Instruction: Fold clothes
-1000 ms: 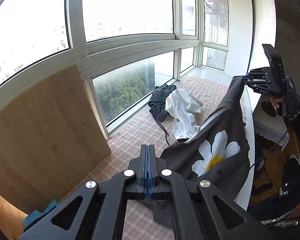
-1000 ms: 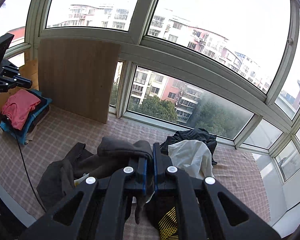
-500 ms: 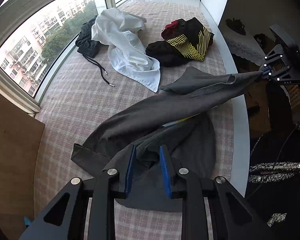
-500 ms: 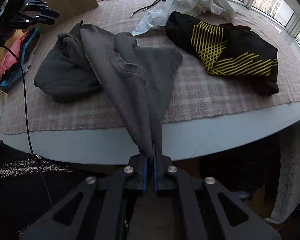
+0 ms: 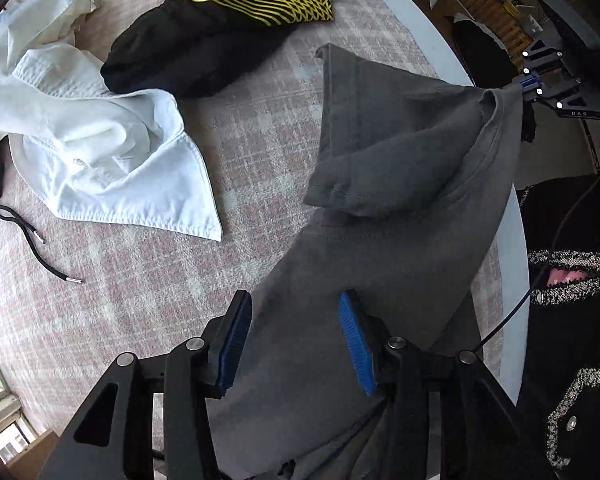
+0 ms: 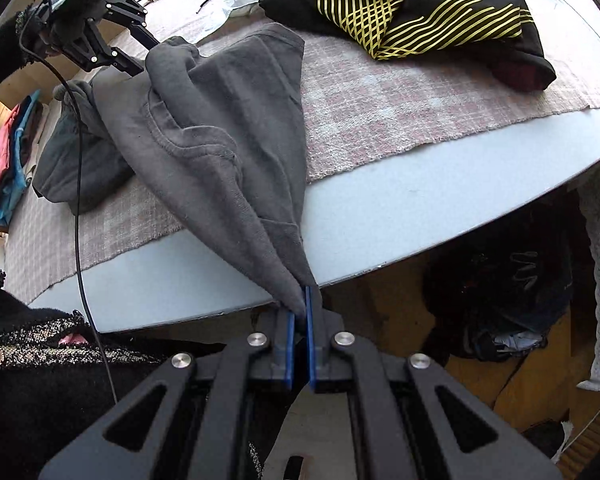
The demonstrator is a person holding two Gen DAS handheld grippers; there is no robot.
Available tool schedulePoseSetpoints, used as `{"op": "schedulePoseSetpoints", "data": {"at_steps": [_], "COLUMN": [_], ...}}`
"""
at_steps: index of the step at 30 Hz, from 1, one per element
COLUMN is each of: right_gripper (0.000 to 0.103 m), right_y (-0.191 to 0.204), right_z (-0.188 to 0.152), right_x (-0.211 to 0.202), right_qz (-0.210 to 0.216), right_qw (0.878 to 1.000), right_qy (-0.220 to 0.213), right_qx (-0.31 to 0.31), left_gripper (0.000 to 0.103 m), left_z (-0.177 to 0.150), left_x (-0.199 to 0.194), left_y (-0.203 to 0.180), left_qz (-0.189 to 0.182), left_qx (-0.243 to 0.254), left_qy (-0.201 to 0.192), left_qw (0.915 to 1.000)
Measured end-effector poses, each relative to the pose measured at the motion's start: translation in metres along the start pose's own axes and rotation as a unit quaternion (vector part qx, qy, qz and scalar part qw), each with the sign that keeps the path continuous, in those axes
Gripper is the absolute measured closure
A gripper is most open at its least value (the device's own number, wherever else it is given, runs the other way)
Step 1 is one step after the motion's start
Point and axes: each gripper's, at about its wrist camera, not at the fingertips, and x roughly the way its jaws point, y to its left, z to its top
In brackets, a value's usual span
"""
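A dark grey T-shirt (image 5: pixel 384 208) lies rumpled on the checked pink cloth, its collar side stretched over the white table edge. My right gripper (image 6: pixel 298 312) is shut on a pinch of the grey T-shirt (image 6: pixel 228 128) and holds it past the table's front edge; it shows in the left wrist view (image 5: pixel 530 86) at the upper right. My left gripper (image 5: pixel 296 336) is open, its blue pads apart just above the shirt's body with nothing pinched. It shows in the right wrist view (image 6: pixel 140 36) at the upper left, over the shirt.
A black garment with yellow stripes (image 5: pixel 236 12) and a white garment (image 5: pixel 92 140) lie further back on the checked cloth (image 5: pixel 148 280). A black drawstring (image 5: pixel 40 248) trails at the left. Folded pink and blue clothes (image 6: pixel 8 160) lie at the far left. The white table edge (image 6: pixel 400 208) runs along the front.
My left gripper has let go of the grey shirt and opened wide, moving lower over it. My right gripper still holds its pinch, with the shirt drawn further over the table edge.
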Motion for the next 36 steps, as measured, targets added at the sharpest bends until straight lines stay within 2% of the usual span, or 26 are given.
{"op": "schedulePoseSetpoints", "data": {"at_steps": [5,9,11,12,15,17,19,20,21,23,24,26,27,30,33,34,36], "right_gripper": [0.098,0.098,0.098,0.098,0.098,0.099,0.099,0.099,0.099,0.099,0.099,0.099,0.099,0.099,0.099,0.099,0.099], "right_y": [-0.004,-0.008,-0.009,-0.01,-0.013,-0.012,-0.006,-0.001,0.005,0.023,0.035,0.06,0.076,0.127,0.177,0.19,0.208], "right_z": [0.009,0.017,0.02,0.023,0.031,0.041,0.059,0.071,0.083,0.113,0.132,0.167,0.184,0.223,0.24,0.24,0.232], "right_x": [0.002,0.0,-0.002,-0.003,-0.012,-0.024,-0.043,-0.056,-0.068,-0.097,-0.115,-0.159,-0.183,-0.251,-0.301,-0.309,-0.312], "right_qz": [-0.001,-0.007,-0.01,-0.011,-0.02,-0.031,-0.043,-0.05,-0.057,-0.07,-0.076,-0.081,-0.079,-0.063,-0.047,-0.055,-0.06], "right_qw": [1.0,1.0,1.0,1.0,1.0,0.998,0.995,0.992,0.989,0.976,0.967,0.944,0.932,0.897,0.868,0.859,0.848], "right_qy": [0.009,0.006,0.002,-0.001,-0.018,-0.044,-0.076,-0.098,-0.12,-0.177,-0.211,-0.277,-0.306,-0.376,-0.413,-0.422,-0.424], "right_qx": [-0.004,-0.004,-0.007,-0.008,-0.015,-0.024,-0.042,-0.056,-0.07,-0.105,-0.124,-0.159,-0.174,-0.225,-0.272,-0.283,-0.311], "left_gripper": [0.056,0.057,0.077,0.099,0.1,0.1,0.1,0.1,0.1,0.1,0.1,0.1,0.103,0.103,0.103,0.103,0.103], "left_z": [-0.007,-0.009,-0.013,-0.015,-0.027,-0.036,-0.05,-0.06,-0.071,-0.104,-0.121,-0.163,-0.179,-0.226,-0.273,-0.294,-0.308], "left_x": [0.023,0.025,0.024,0.024,0.016,0.002,-0.026,-0.046,-0.068,-0.119,-0.146,-0.199,-0.222,-0.291,-0.36,-0.377,-0.384], "left_y": [0.017,0.01,0.014,0.016,0.009,-0.002,-0.01,-0.012,-0.015,-0.024,-0.028,-0.026,-0.037,-0.073,-0.109,-0.117,-0.132], "left_qz": [-0.038,-0.039,-0.035,-0.032,-0.03,0.0,0.034,0.054,0.074,0.125,0.15,0.217,0.251,0.347,0.438,0.427,0.437], "left_qx": [-0.015,-0.006,-0.029,-0.045,-0.071,-0.08,-0.112,-0.14,-0.168,-0.228,-0.256,-0.307,-0.325,-0.371,-0.41,-0.419,-0.436], "left_qy": [0.025,0.013,0.006,0.007,-0.01,-0.033,-0.075,-0.103,-0.131,-0.195,-0.225,-0.264,-0.278,-0.318,-0.352,-0.378,-0.36], "left_qw": [0.9989,0.9991,0.999,0.9985,0.997,0.9962,0.9903,0.9833,0.9741,0.9459,0.9278,0.8881,0.8686,0.8005,0.7184,0.7068,0.6992]}}
